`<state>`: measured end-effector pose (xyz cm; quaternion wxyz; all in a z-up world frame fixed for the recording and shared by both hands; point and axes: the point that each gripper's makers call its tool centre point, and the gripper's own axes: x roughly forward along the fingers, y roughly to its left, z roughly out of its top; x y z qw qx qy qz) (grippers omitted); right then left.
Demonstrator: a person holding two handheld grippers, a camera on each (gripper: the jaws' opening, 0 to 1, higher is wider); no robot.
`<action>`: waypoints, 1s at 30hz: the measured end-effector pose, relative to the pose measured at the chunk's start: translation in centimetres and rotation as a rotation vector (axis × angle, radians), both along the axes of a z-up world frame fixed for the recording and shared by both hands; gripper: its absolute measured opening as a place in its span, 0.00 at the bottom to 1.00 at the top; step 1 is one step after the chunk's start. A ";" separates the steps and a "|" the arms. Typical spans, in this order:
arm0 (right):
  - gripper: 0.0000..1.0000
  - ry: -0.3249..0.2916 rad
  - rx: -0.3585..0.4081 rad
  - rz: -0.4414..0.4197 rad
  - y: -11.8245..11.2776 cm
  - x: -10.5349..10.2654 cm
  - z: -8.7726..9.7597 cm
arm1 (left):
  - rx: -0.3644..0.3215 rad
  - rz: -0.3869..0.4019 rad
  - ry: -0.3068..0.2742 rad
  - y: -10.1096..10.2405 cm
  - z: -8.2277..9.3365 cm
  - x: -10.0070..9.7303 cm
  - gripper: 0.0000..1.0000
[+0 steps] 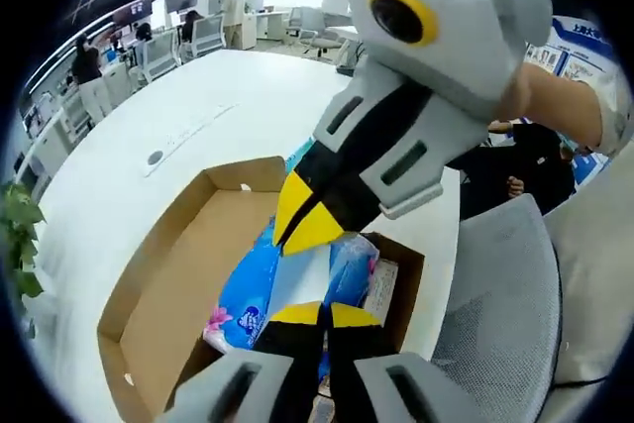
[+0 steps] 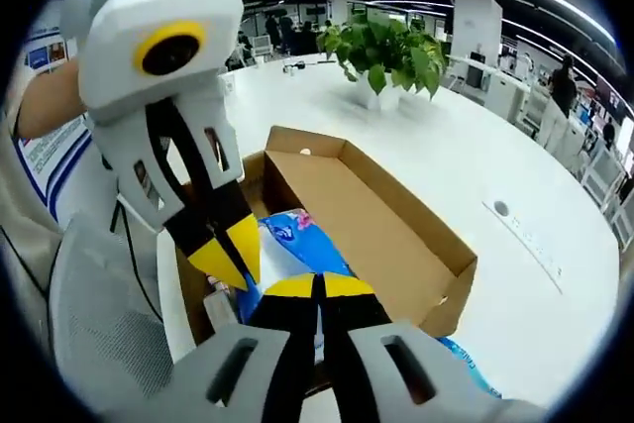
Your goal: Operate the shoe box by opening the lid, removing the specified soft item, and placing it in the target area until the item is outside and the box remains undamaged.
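Shoe box (image 1: pixel 168 294) lying open on the white table (image 1: pixel 149 96), both grippers reaching for the soft pack inside.

Lid (image 2: pixel 367 215) is standing folded back beside the box; the blue soft pack (image 1: pixel 253 284) is lying inside, by the box's near wall. Left gripper (image 1: pixel 322 316) and right gripper (image 2: pixel 319 287) are hovering over it, jaws looking pressed together, nothing between them. Next, I judge, one must part its jaws and pinch the pack.

box interior (image 1: pixel 396 294) partly behind both tongs
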<state>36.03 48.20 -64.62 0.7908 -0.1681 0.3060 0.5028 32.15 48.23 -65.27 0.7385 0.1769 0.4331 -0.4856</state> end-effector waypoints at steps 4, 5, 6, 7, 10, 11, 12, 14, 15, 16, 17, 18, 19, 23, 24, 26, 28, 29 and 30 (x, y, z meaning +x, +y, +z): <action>0.00 -0.015 0.000 0.024 -0.7 -0.3 1.3 | -0.011 0.031 0.005 -0.5 1.4 0.1 0.00; 0.00 -0.019 0.000 0.030 -0.9 -0.4 1.7 | -0.016 0.033 0.004 -0.7 1.7 0.0 0.00; 0.00 -0.023 0.000 0.033 -1.1 -0.5 2.0 | -0.022 0.037 0.003 -1.0 2.2 0.0 0.00; 0.00 -0.025 0.001 0.036 -1.3 -0.6 2.3 | -0.024 0.041 0.003 -1.2 2.5 0.0 0.00; 0.00 -0.037 0.001 0.046 -2.2 -0.7 3.3 | -0.035 0.034 -0.007 -2.1 3.7 -0.3 0.00; 0.00 -0.041 0.000 0.047 -2.5 -0.8 3.5 | -0.038 0.027 -0.012 -2.5 3.9 -0.3 0.00; 0.00 -0.045 0.000 0.049 -2.9 -0.8 3.8 | -0.041 0.021 -0.016 -2.9 4.2 -0.4 0.00; 0.00 -0.049 0.001 0.049 -3.4 -0.9 4.3 | -0.044 0.005 -0.020 -3.7 4.5 -0.6 0.00; 0.00 -0.053 -0.001 0.049 -3.8 -0.9 4.5 | -0.044 -0.001 -0.022 -4.1 4.6 -0.7 0.00; 0.00 -0.056 -0.003 0.050 -4.1 -1.0 4.6 | -0.045 -0.007 -0.023 -4.4 4.7 -0.7 0.00; 0.00 -0.059 -0.005 0.053 -4.4 -1.0 4.7 | -0.047 -0.017 -0.025 -4.9 4.8 -0.8 0.00; 0.00 -0.062 -0.011 0.057 -4.8 -1.1 4.8 | -0.049 -0.021 -0.025 -5.2 4.9 -0.8 0.00; 0.00 -0.065 -0.014 0.058 -5.1 -1.1 4.9 | -0.050 -0.026 -0.024 -5.5 5.0 -0.9 0.00; 0.00 -0.068 -0.022 0.045 -6.7 -1.1 5.1 | -0.053 -0.051 -0.025 -7.1 5.1 -0.9 0.00; 0.00 -0.069 -0.023 0.038 -7.2 -1.1 5.1 | -0.053 -0.055 -0.025 -7.4 5.1 -0.9 0.00; 0.00 -0.069 -0.026 0.027 -8.0 -1.0 5.2 | -0.054 -0.065 -0.024 -8.3 5.1 -0.9 0.00; 0.00 -0.067 -0.027 0.021 -8.7 -1.0 5.2 | -0.056 -0.076 -0.020 -9.2 5.0 -0.9 0.00; 0.00 -0.067 -0.028 0.017 -9.1 -1.0 5.2 | -0.056 -0.083 -0.017 -9.7 4.9 -0.9 0.00; 0.00 -0.066 -0.029 0.010 -9.6 -1.0 5.2 | -0.057 -0.085 -0.016 -10.1 4.9 -0.9 0.00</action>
